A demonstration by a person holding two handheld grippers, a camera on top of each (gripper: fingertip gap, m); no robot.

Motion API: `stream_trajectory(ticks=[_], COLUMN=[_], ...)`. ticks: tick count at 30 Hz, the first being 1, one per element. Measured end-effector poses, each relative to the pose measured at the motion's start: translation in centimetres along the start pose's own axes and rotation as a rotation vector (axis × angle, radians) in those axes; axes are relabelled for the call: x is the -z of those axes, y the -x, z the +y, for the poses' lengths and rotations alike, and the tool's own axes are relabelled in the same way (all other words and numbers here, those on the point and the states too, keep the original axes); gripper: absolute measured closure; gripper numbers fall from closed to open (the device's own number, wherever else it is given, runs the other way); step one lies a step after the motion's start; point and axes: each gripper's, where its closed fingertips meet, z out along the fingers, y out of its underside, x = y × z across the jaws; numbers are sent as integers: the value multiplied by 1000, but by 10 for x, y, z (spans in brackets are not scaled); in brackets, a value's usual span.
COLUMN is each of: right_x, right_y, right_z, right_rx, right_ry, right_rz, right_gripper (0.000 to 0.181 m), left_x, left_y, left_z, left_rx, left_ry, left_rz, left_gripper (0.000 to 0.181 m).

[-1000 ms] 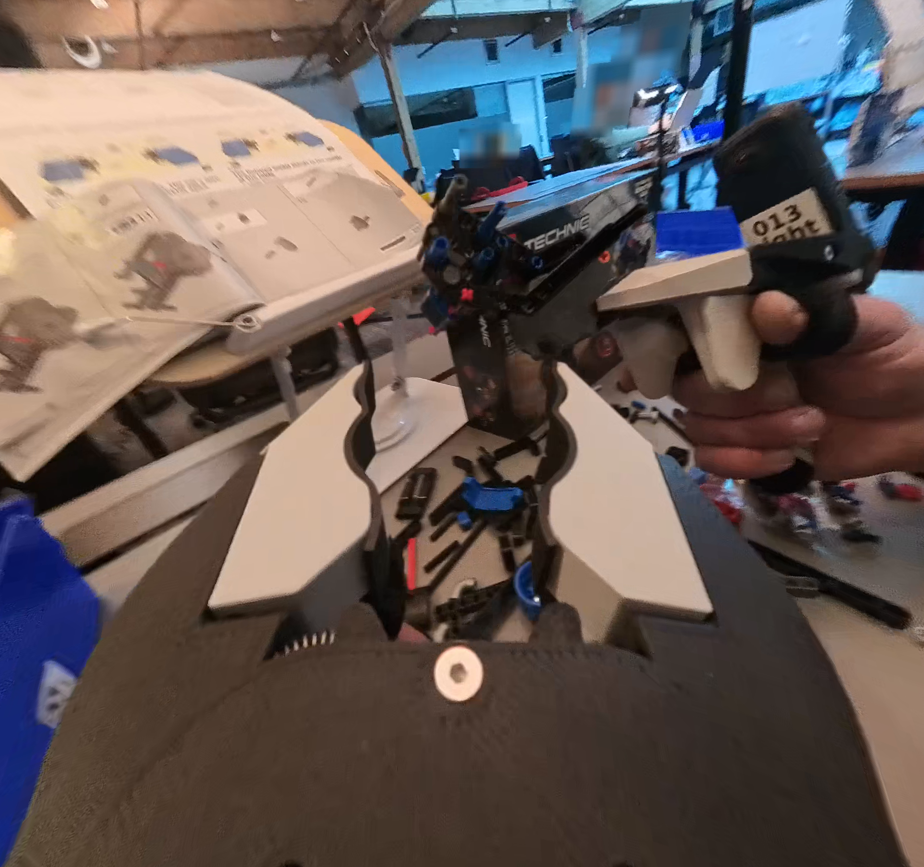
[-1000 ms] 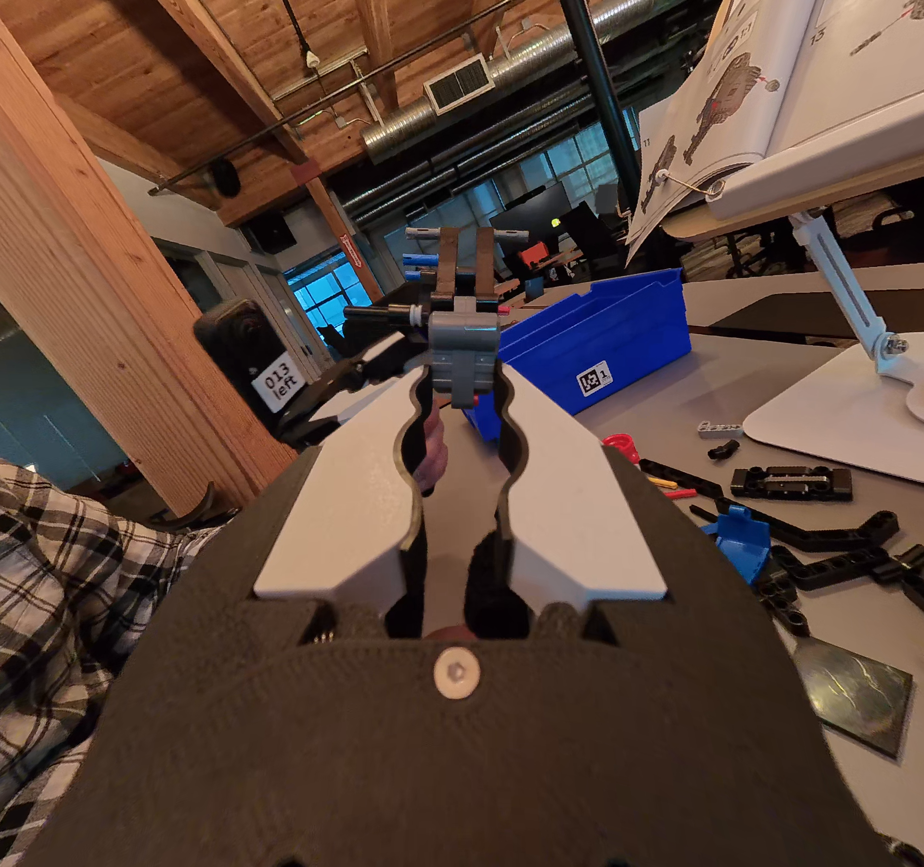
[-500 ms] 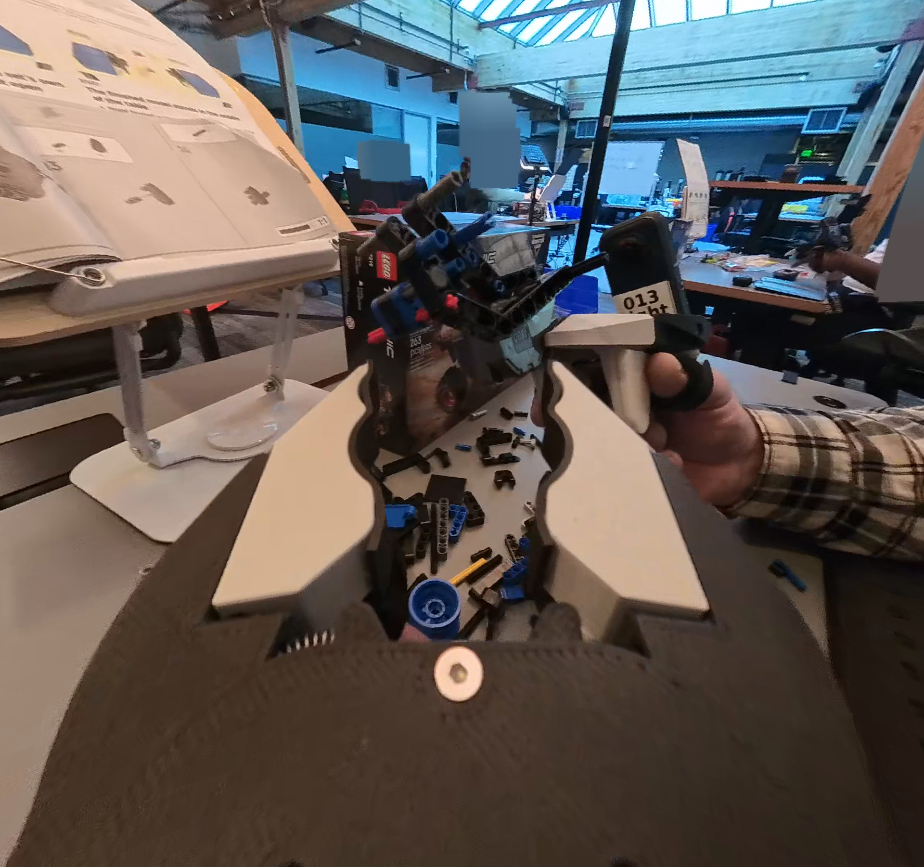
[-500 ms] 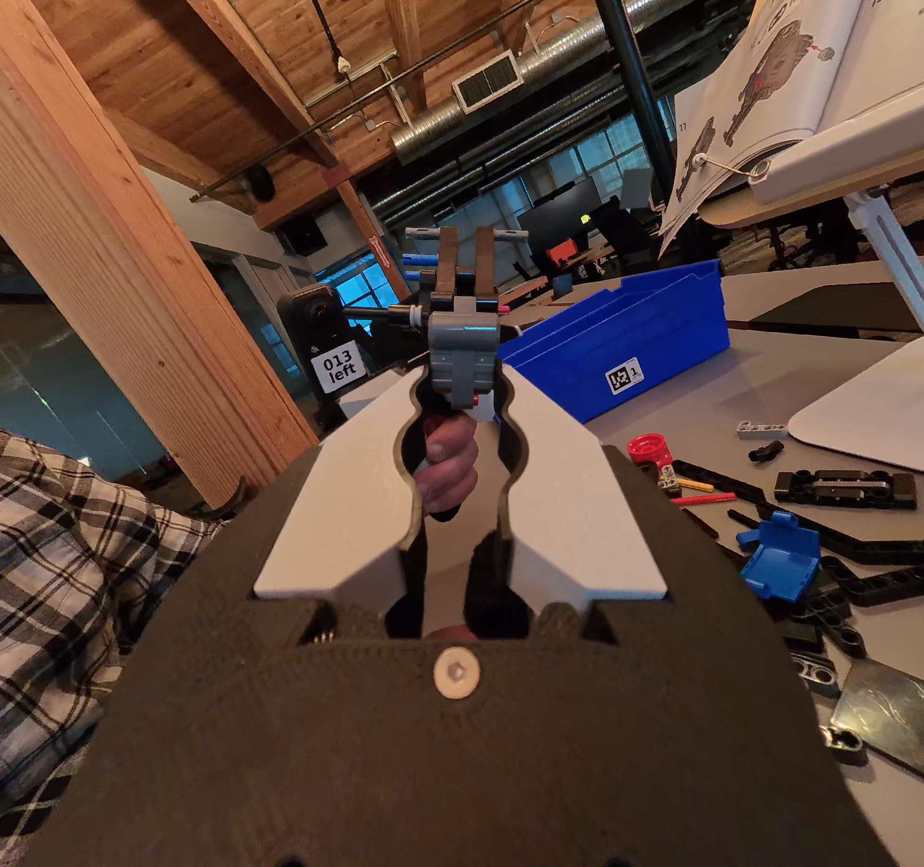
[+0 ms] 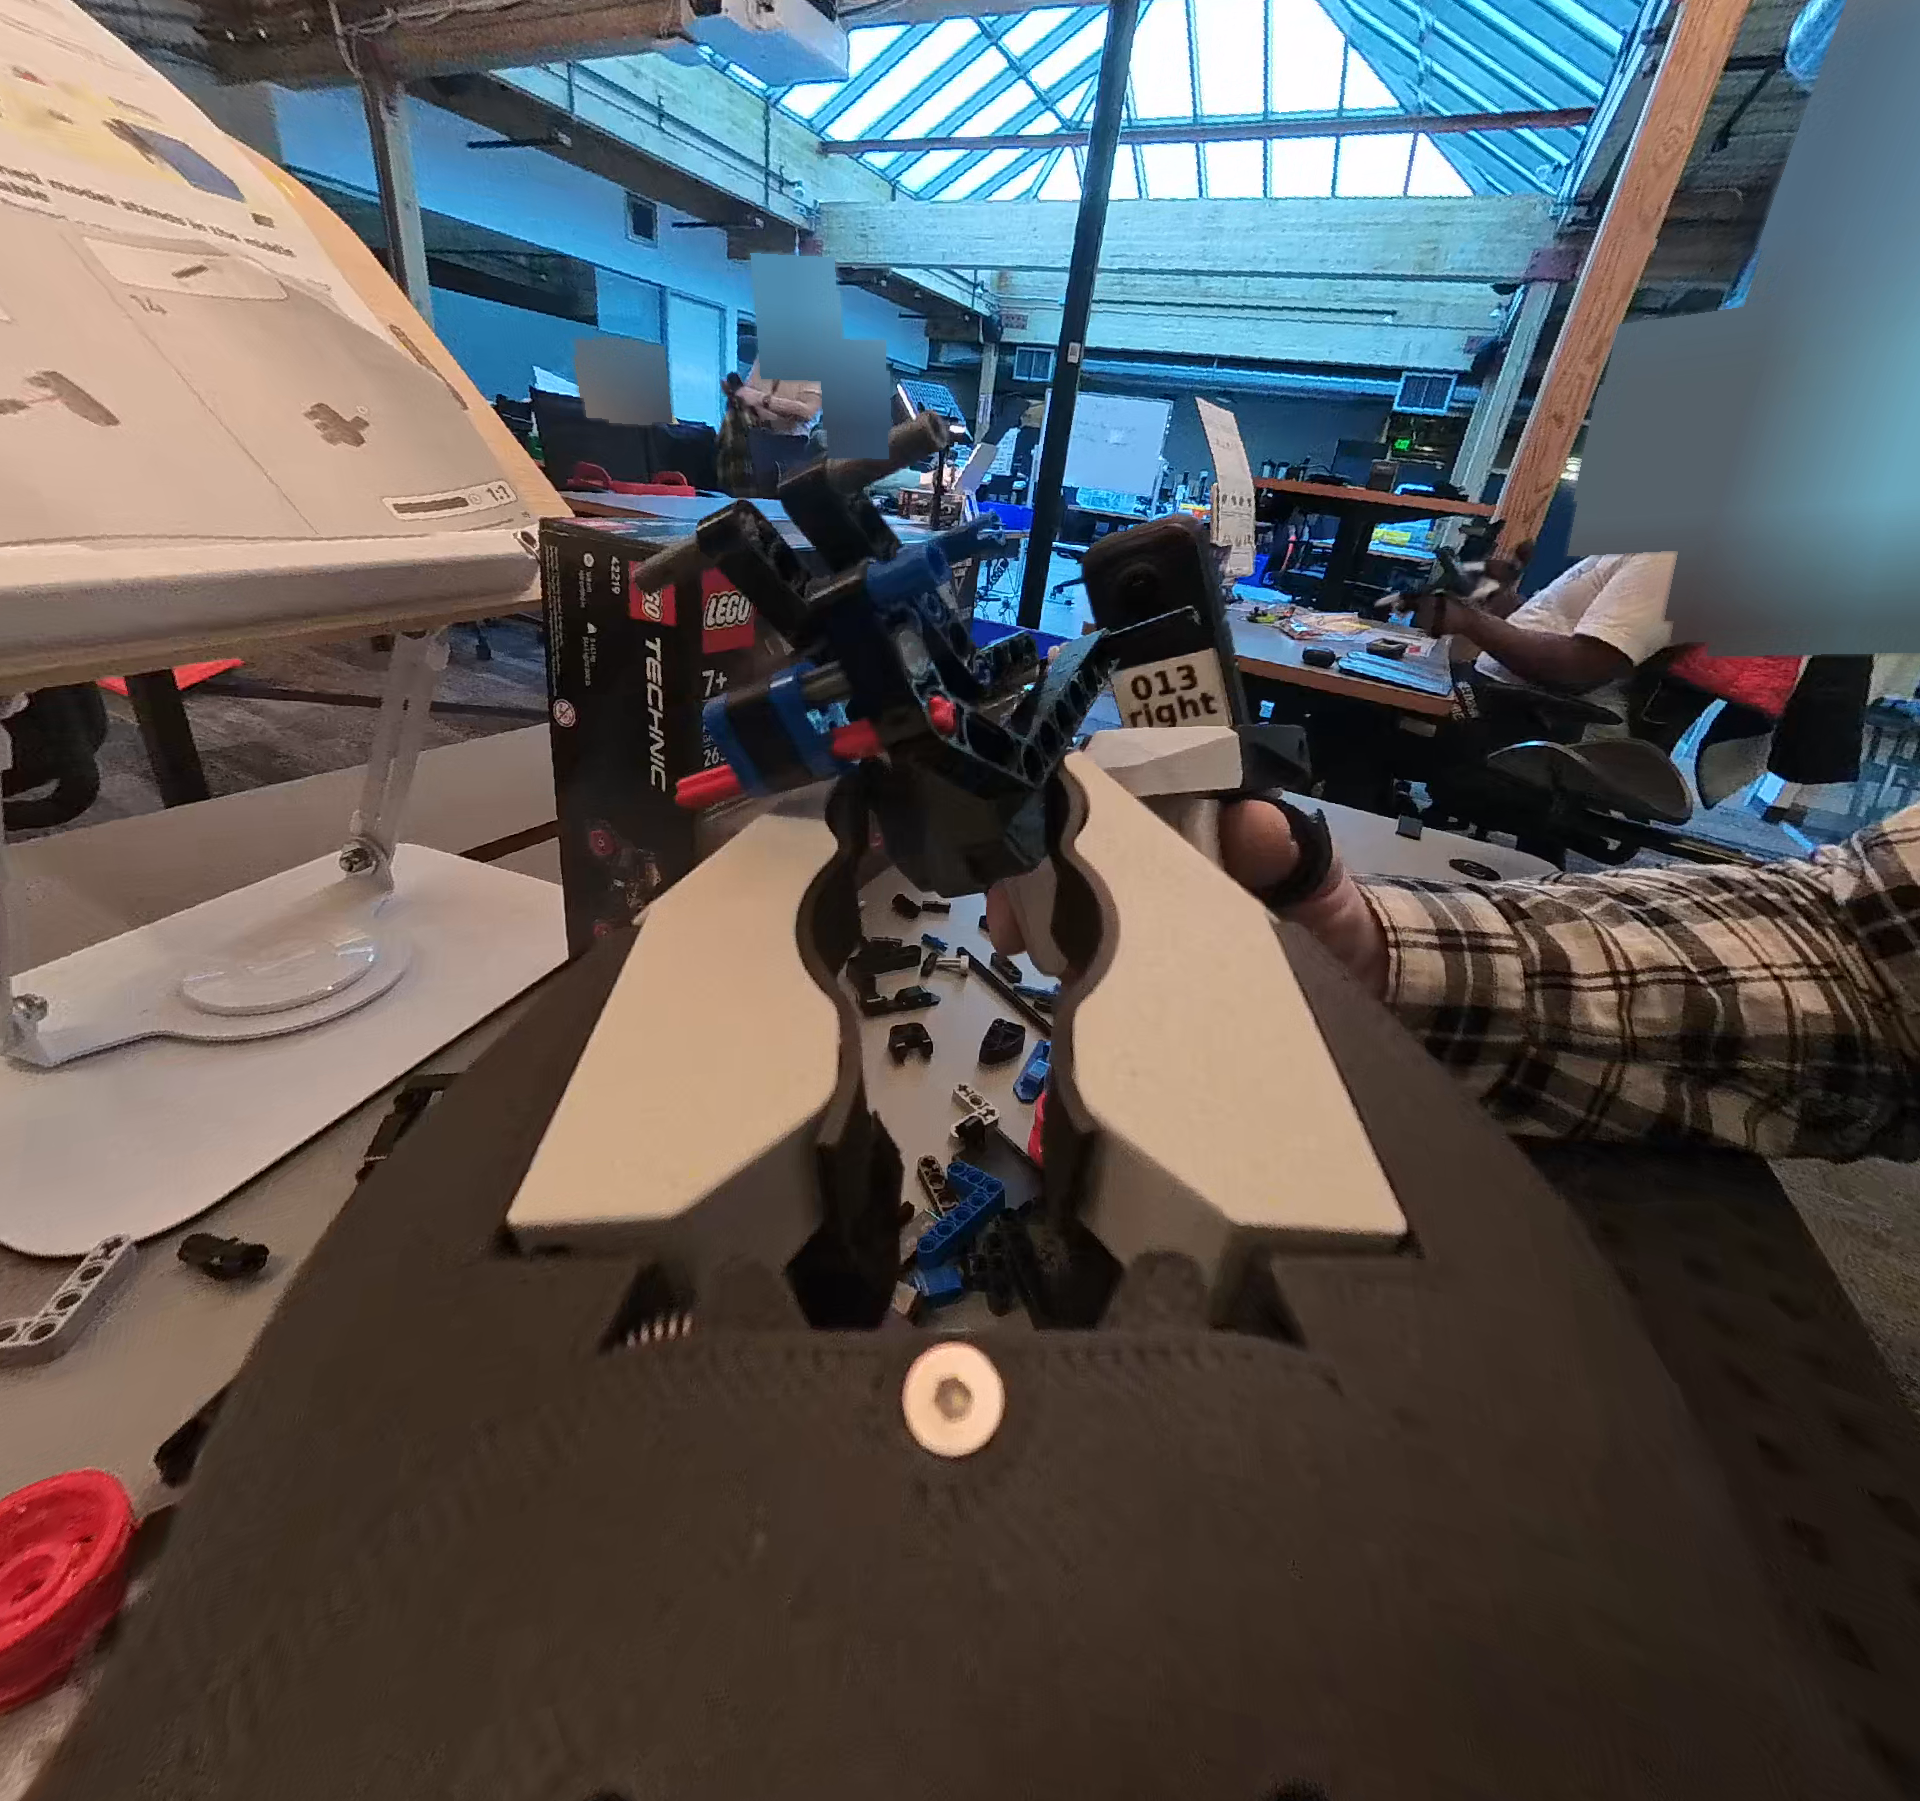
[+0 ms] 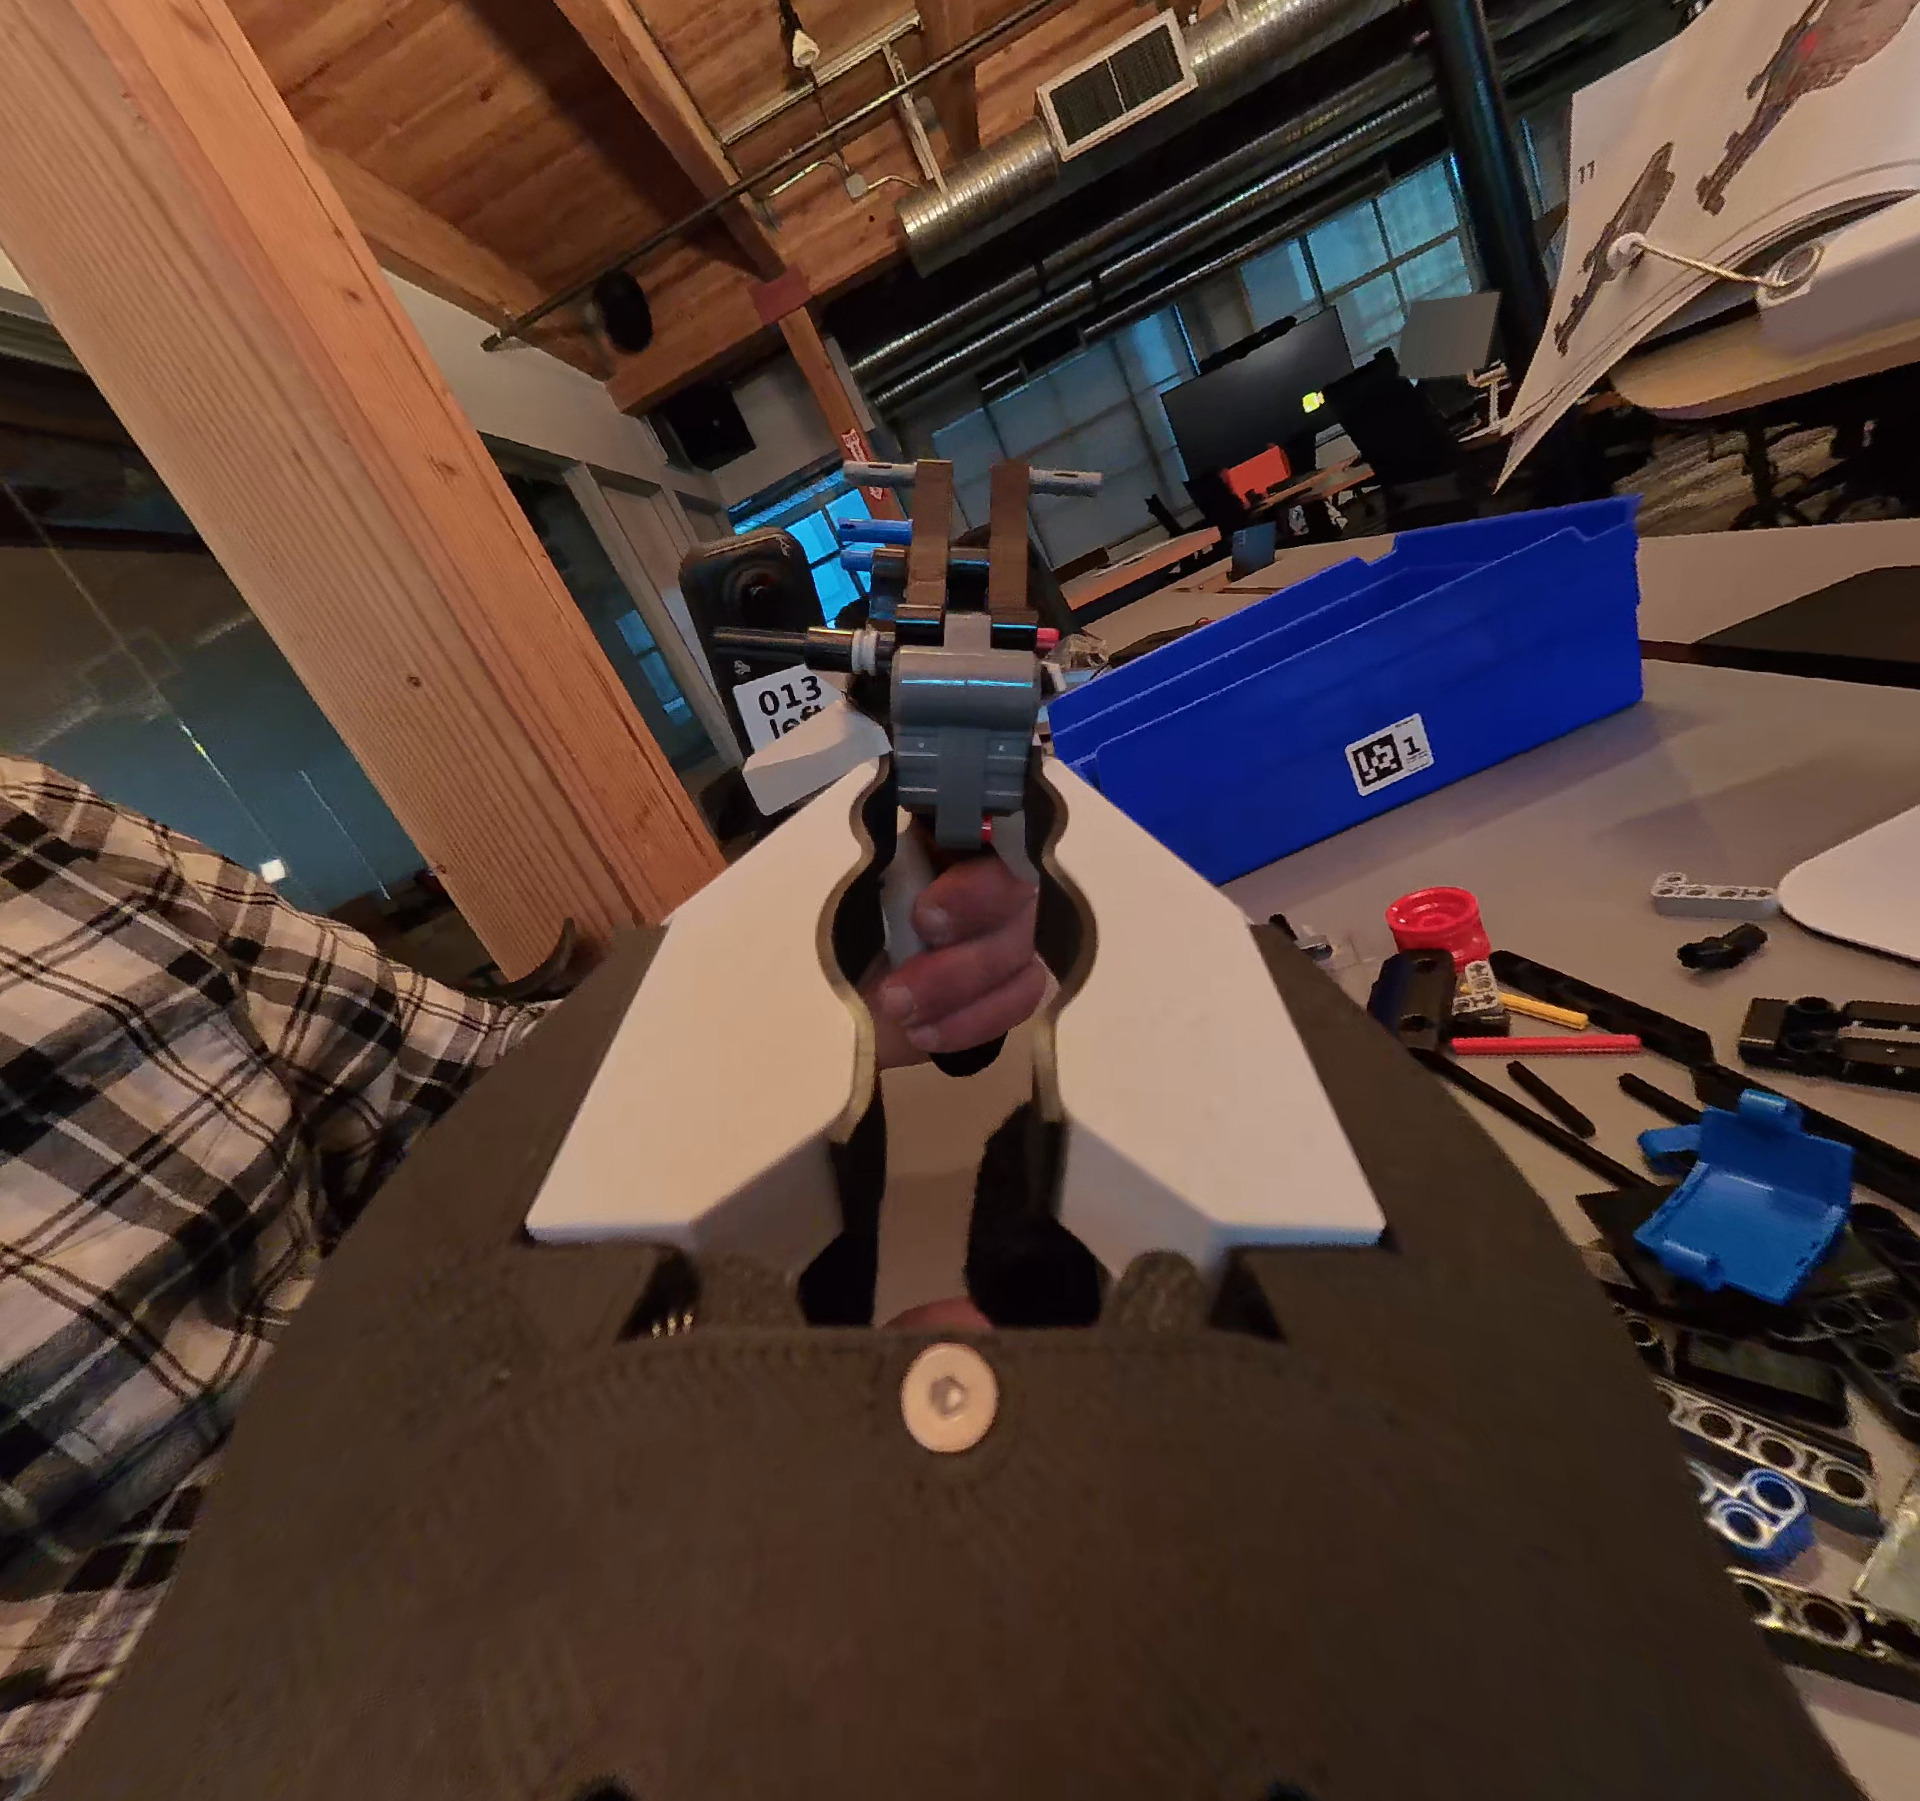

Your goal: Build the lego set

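You hold both grippers raised above the table [image 5: 260, 1128], facing each other, with the lego assembly [image 6: 961, 702] between them. Your right gripper [image 6: 961, 795] points forward and slightly up; its white fingers [image 6: 1164, 1024] have closed on the grey block at the base of the assembly, and the dark beams and blue and red pins stand up beyond the tips. That grip is firm and plain to see.

Your left gripper [image 5: 951, 816] comes in from the opposite side, angled upward toward the same assembly [image 5: 883, 671]. Its tips sit on either side of the dark lower part of the model, but the view there is crowded, so you cannot tell whether they actually press on it or only frame it.

Your right hand [image 5: 1278, 868] wraps the other gripper's handle, with the plaid sleeve [image 5: 1662, 1003] running off to the right. Below, loose black and blue lego pieces [image 5: 935, 1024] lie scattered on the table in front of the set's box [image 5: 623, 712]. The instruction booklet [image 5: 187, 349] rests open on its white stand [image 5: 260, 972], and a blue bin [image 6: 1403, 691] sits behind the red wheel [image 6: 1439, 920].
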Motion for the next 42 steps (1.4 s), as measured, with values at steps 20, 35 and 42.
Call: stream_trajectory(ticks=[20, 35, 42], right_x=[9, 8, 14], right_y=[1, 2, -1], right_z=[-17, -14, -16], right_rx=[189, 204, 611], right_ry=[-13, 15, 134], right_rz=[87, 91, 244], right_gripper=[160, 157, 148], left_x=[7, 5, 4], left_y=[-5, -7, -1], left_z=[-12, -7, -6], left_rx=[-263, -188, -83], left_ry=[-39, -26, -16], left_rz=[-60, -17, -9], left_gripper=[154, 154, 154])
